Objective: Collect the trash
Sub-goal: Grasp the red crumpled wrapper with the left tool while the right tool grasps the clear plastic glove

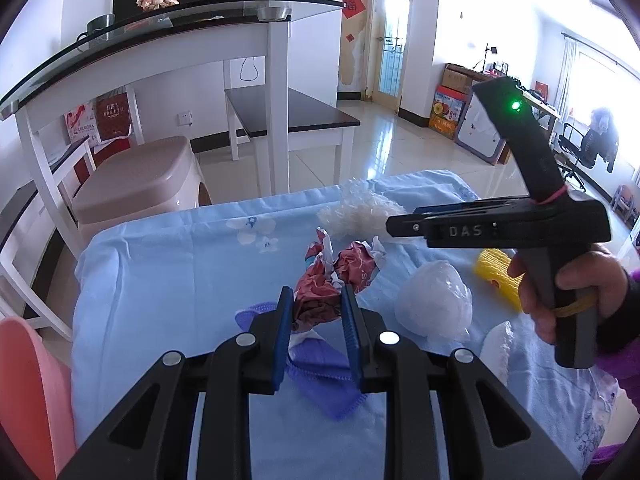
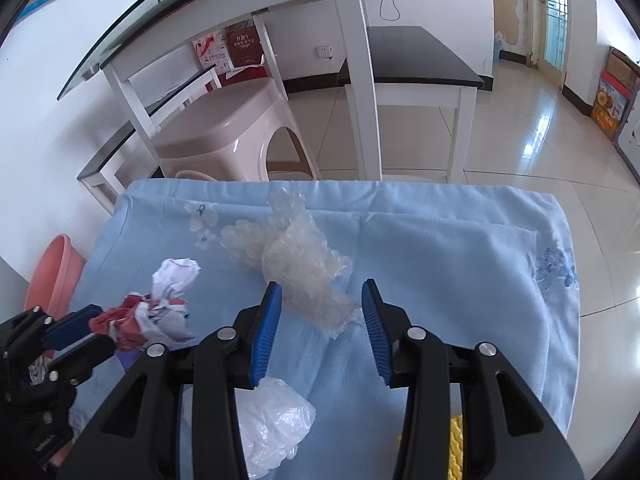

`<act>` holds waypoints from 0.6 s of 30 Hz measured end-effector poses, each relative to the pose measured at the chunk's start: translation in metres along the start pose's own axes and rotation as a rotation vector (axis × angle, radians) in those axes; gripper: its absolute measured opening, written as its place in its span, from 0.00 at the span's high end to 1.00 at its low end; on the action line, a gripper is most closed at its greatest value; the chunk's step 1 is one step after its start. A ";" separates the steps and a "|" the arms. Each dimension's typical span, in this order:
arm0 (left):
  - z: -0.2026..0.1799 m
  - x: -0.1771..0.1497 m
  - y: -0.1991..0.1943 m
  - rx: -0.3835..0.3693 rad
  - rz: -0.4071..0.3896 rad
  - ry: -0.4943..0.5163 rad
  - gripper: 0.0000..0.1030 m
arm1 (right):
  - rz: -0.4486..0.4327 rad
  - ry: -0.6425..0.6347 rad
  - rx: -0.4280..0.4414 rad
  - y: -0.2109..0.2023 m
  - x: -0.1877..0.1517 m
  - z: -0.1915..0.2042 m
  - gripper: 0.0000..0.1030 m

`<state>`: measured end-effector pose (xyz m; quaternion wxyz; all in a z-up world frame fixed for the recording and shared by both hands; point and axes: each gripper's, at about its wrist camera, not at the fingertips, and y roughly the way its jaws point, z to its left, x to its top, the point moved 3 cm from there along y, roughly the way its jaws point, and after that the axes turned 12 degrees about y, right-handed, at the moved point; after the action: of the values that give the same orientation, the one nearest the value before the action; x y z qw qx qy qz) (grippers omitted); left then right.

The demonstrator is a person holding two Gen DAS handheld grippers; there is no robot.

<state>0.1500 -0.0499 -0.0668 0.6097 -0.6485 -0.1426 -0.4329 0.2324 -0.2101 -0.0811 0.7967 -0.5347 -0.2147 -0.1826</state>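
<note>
Left wrist view, left gripper (image 1: 316, 308) clamped on crumpled red-white paper (image 1: 320, 300), right gripper (image 2: 322, 320) open, tilted down, bubble wrap (image 2: 304, 272) between its jaws.

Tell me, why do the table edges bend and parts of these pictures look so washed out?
Left wrist view: fisheye lens curves the glass tabletop; the window and door blow out white, glare streaks the floor tiles. Right wrist view: same curving, dark corners, softer light; the bubble wrap stays sharp.
</note>
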 end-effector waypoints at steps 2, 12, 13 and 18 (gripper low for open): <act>0.000 -0.001 -0.005 0.002 -0.004 -0.009 0.78 | -0.003 0.003 0.007 0.000 -0.001 0.000 0.59; -0.004 -0.001 -0.028 0.017 -0.030 -0.036 0.78 | -0.030 0.014 0.041 -0.019 -0.014 0.002 0.88; -0.005 -0.001 -0.030 0.018 -0.032 -0.040 0.78 | -0.053 0.022 0.037 -0.029 -0.015 0.001 0.88; -0.011 0.000 -0.043 0.024 -0.051 -0.050 0.78 | -0.144 0.060 0.059 -0.076 -0.024 -0.002 0.88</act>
<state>0.1147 -0.0506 -0.0393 0.6024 -0.6480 -0.1797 -0.4301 0.1732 -0.2376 -0.0355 0.8030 -0.4886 -0.2337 -0.2488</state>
